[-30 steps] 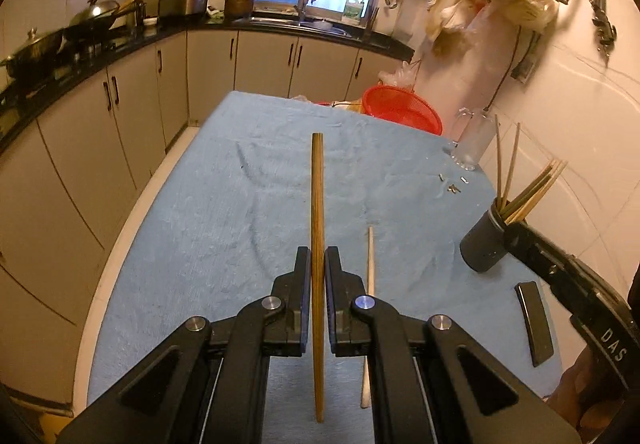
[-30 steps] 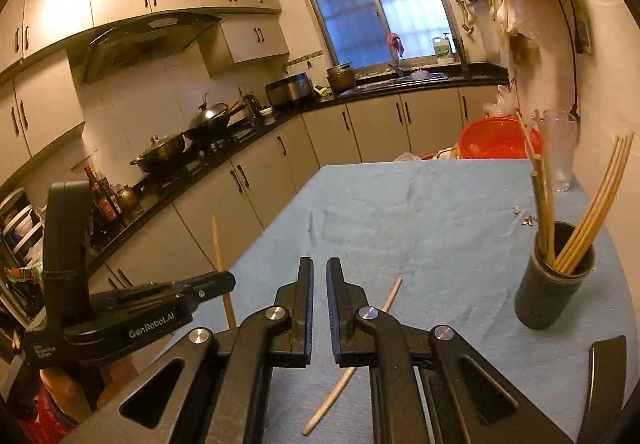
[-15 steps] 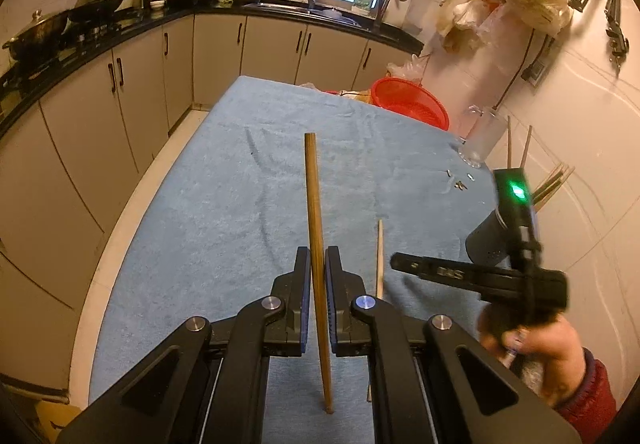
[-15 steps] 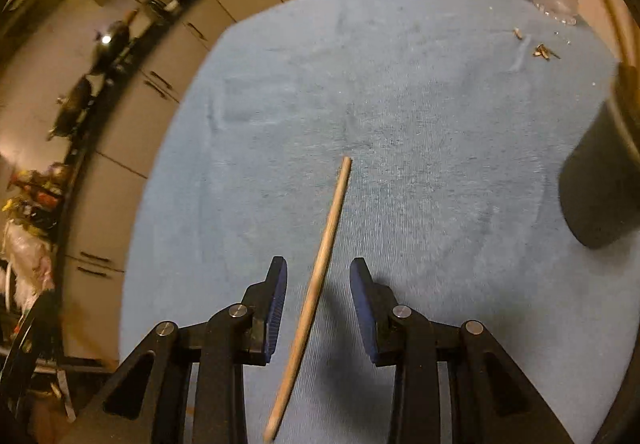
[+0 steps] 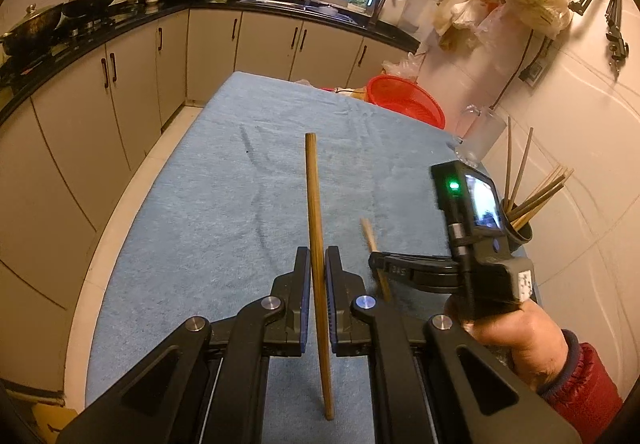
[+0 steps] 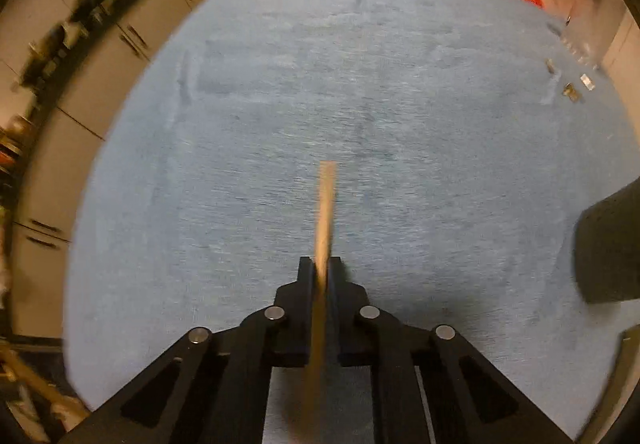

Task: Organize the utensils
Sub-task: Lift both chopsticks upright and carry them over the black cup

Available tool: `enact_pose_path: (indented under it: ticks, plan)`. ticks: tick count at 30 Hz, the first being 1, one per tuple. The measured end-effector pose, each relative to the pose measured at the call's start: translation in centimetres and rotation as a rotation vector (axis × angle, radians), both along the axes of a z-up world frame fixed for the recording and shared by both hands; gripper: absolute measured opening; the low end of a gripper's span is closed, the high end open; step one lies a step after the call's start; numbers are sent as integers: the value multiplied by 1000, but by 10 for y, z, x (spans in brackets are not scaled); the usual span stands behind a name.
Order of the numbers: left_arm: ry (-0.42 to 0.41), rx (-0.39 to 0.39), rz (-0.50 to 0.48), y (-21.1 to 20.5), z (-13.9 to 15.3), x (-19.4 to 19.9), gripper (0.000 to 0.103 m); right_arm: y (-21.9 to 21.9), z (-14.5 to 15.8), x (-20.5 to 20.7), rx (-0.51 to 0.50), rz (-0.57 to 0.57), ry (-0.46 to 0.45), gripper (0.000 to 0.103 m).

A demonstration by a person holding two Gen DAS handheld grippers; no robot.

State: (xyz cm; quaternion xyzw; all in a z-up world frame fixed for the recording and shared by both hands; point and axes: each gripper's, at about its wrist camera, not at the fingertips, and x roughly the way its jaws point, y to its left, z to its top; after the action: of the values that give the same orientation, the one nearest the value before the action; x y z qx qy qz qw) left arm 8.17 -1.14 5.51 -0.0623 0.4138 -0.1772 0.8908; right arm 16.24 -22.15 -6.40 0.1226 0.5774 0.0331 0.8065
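Observation:
My left gripper (image 5: 318, 258) is shut on a dark wooden chopstick (image 5: 314, 199) that stands out ahead of the jaws over the blue cloth. My right gripper (image 6: 320, 264) is shut on a paler chopstick (image 6: 326, 203), blurred, pointing forward over the cloth. In the left wrist view the right gripper (image 5: 374, 260) is at the right, held by a hand in a red sleeve (image 5: 516, 336), with the pale chopstick (image 5: 370, 234) tilted up out of its jaws. A black holder (image 5: 520, 232) with several chopsticks stands behind it by the wall; its dark side (image 6: 608, 244) shows at the right.
The blue cloth (image 5: 224, 203) covers the table. A red basket (image 5: 404, 97) and a glass mug (image 5: 478, 135) stand at the far right, with small bits (image 6: 570, 89) on the cloth near the mug. Cabinets (image 5: 132, 83) line the left and back.
The right gripper came down over the pale chopstick lying on the cloth, opened around it, then shut on it; the stick's far end has lifted. The left gripper kept still with its chopstick.

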Motion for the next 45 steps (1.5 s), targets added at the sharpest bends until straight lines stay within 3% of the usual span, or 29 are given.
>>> enact_pose_path:
  ticks: [7, 10, 16, 28, 45]
  plan:
    - [-16, -7, 9, -5, 7, -5, 7, -7, 71, -59, 118, 14, -314, 7]
    - [-36, -7, 1, -10, 14, -11, 7, -10, 100, -94, 118, 24, -468, 7]
    - [-65, -1, -14, -22, 26, -20, 7, -18, 129, -145, 88, -10, -642, 7]
    - [-113, 16, -70, -47, 54, -33, 7, -36, 158, -182, 94, -62, -742, 7]
    - [-183, -30, -294, -135, 126, -61, 7, -138, 229, -253, 4, -261, -948, 7]
